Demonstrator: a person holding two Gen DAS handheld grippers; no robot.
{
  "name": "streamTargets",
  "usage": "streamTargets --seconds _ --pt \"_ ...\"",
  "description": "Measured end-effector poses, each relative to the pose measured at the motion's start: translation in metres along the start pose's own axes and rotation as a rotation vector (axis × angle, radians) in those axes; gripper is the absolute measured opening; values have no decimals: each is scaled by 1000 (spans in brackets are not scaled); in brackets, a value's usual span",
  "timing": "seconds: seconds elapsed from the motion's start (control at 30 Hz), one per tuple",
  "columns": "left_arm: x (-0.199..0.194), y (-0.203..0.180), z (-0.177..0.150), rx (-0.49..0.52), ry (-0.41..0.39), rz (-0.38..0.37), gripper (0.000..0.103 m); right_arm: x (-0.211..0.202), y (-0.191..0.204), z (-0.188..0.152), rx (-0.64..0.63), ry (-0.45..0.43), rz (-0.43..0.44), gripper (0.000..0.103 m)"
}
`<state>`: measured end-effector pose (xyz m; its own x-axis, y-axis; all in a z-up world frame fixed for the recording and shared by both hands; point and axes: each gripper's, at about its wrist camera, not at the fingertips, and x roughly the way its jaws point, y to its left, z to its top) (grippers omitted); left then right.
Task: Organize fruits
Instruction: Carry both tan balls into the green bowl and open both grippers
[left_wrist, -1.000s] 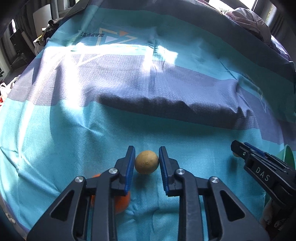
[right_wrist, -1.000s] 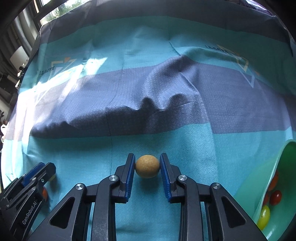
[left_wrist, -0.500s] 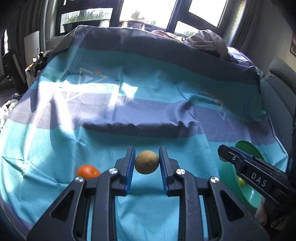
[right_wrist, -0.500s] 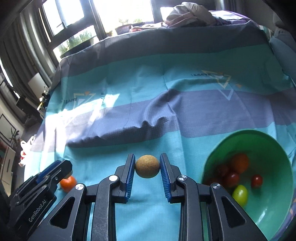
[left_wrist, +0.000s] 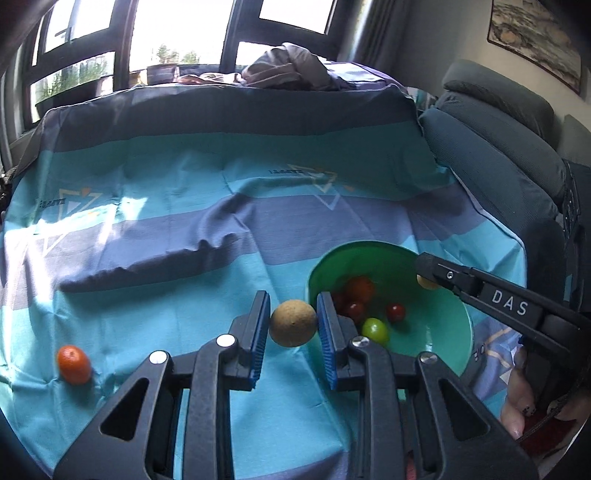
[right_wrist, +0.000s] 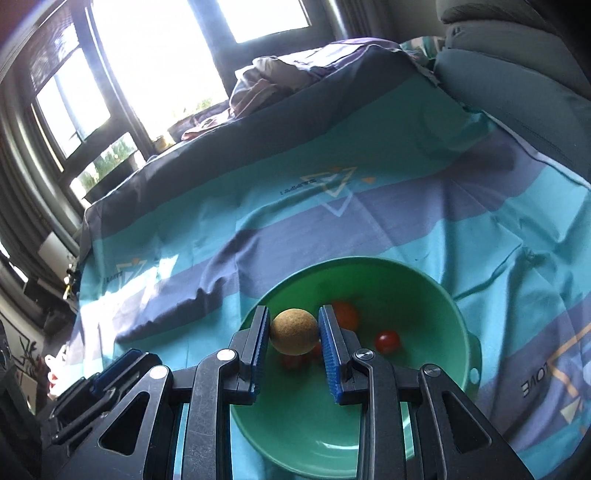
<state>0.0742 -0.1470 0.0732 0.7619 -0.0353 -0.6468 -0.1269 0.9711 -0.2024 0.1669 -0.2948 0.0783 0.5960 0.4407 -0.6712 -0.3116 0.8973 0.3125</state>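
Left wrist view: the left gripper (left_wrist: 292, 328) is clenched on a round tan fruit (left_wrist: 293, 322), its blue pads (left_wrist: 259, 334) pressing the fruit's left and right sides. The fruit is near-spherical, so no long axis can be told; a small dark dimple on it faces the camera. It hangs above the striped cloth (left_wrist: 184, 206), just left of the green bowl (left_wrist: 452, 321). At the right, the right gripper (left_wrist: 428, 275) reaches over the bowl's far right rim with a second tan fruit (left_wrist: 426, 283) at its tip, mostly hidden by the fingers. A person's fingers show at the lower right edge.

Right wrist view: the right gripper (right_wrist: 293, 332) grasps the second tan fruit (right_wrist: 294, 331) between its blue pads (right_wrist: 328, 354), held over the near left part of the green bowl (right_wrist: 447, 314). This fruit also looks round, with no clear long axis. The left gripper's fingers (right_wrist: 110, 376) enter at the lower left.

Count, left wrist view: two tan fruits, one per gripper. One orange fruit (left_wrist: 74, 363) lies alone on the cloth at the near left, its long axis running from far left to near right. Inside the bowl lie one orange-red fruit (left_wrist: 360, 288), three small dark red tomatoes (left_wrist: 396, 312) and one small green tomato (left_wrist: 375, 329). One bowl is present.
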Motion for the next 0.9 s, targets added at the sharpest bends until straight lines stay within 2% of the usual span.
streamTargets --seconds 0.17,0.4,0.7,0.73,0.8,0.9 --pt "27 -28 1 41 55 -75 26 8 -29 1 80 46 -8 30" --pt "54 -51 -3 73 119 -147 26 19 -46 -3 116 112 -40 30" --pt "61 -52 -5 66 142 -169 27 21 -47 -4 104 126 -55 30" --pt "59 -50 -6 57 141 -172 28 21 -47 -4 104 126 -58 30" --pt "55 -44 -6 42 141 -165 43 21 -46 -3 101 118 -66 31" --pt "42 -29 -6 21 128 -150 47 18 -41 -3 84 105 -61 43"
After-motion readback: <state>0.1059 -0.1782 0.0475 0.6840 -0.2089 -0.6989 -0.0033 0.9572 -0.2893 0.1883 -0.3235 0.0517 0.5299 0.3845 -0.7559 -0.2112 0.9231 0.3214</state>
